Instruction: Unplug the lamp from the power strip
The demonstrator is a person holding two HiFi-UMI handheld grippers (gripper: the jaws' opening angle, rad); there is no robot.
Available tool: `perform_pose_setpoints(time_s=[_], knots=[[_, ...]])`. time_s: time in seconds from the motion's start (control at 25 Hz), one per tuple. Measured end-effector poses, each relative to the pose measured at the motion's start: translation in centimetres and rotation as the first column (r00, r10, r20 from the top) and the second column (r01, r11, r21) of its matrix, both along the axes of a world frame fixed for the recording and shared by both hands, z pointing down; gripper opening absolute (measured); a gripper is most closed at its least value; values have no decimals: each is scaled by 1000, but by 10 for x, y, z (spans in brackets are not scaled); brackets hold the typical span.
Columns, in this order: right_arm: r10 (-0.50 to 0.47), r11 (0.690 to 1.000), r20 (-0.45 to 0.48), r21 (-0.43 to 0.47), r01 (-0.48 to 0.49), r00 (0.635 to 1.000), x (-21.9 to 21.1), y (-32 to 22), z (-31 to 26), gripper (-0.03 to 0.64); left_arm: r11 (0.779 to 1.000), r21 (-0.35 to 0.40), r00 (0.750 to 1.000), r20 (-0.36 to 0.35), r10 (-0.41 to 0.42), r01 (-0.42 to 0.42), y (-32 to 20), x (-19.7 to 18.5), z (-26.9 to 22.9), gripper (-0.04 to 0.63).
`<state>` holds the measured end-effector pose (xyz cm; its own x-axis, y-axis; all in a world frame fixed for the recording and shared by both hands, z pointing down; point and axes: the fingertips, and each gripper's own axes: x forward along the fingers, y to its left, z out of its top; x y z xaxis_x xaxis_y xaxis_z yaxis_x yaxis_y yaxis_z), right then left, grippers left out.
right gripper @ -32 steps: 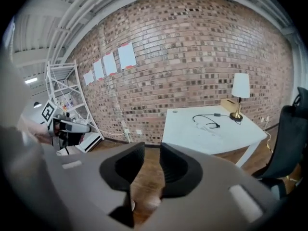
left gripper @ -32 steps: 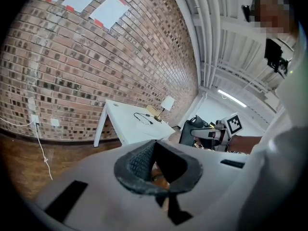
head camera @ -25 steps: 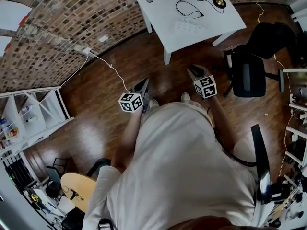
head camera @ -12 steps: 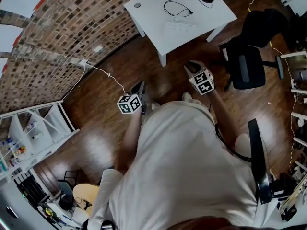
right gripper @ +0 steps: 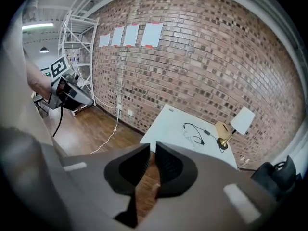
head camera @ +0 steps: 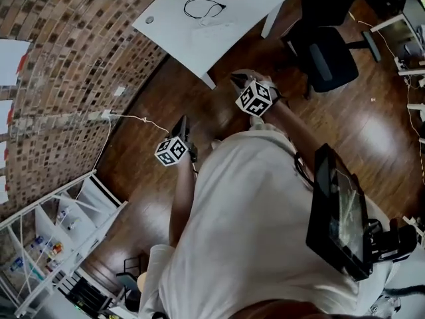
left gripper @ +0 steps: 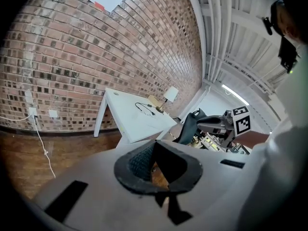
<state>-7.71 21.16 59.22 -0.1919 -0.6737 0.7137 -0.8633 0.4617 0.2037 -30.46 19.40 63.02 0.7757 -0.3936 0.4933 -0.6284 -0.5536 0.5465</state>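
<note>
While the fingers point(right gripper: 167, 162) of the right gripper point(right gripper: 152, 148) have just closed to a slit on nothing and those of the left gripper point(left gripper: 153, 146) meet tip to tip, empty, lamp point(right gripper: 242, 121), cord point(head camera: 199, 6) and power strip point(head camera: 214, 32) lie well ahead on the table point(head camera: 166, 22), plug seating unreadable; if seated, pin strip, pull plug straight out.

The person holds both forearms out ahead of the torso, the left forearm point(head camera: 178, 198) bare and close to the body, the right forearm point(head camera: 300, 130) reaching further forward. The left gripper point(head camera: 182, 119) points forward and somewhat downward with its marker cube point(head camera: 171, 151) on top, its jaws meeting at the tips with nothing between them. The right gripper point(head camera: 236, 79), its marker cube point(head camera: 254, 98) tilted to one side, slopes more steeply downward; its jaws have just been closing and stand almost together, only a thin slit left, with nothing held
</note>
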Motion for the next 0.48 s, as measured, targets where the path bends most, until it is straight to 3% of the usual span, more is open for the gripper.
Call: perform_pose_setpoints(time_s=[0.48], knots=[[-50, 998, -7, -44, 49, 999, 27, 15, 25, 25, 1000, -5, 998, 51, 26, -26, 9, 41, 7, 3]])
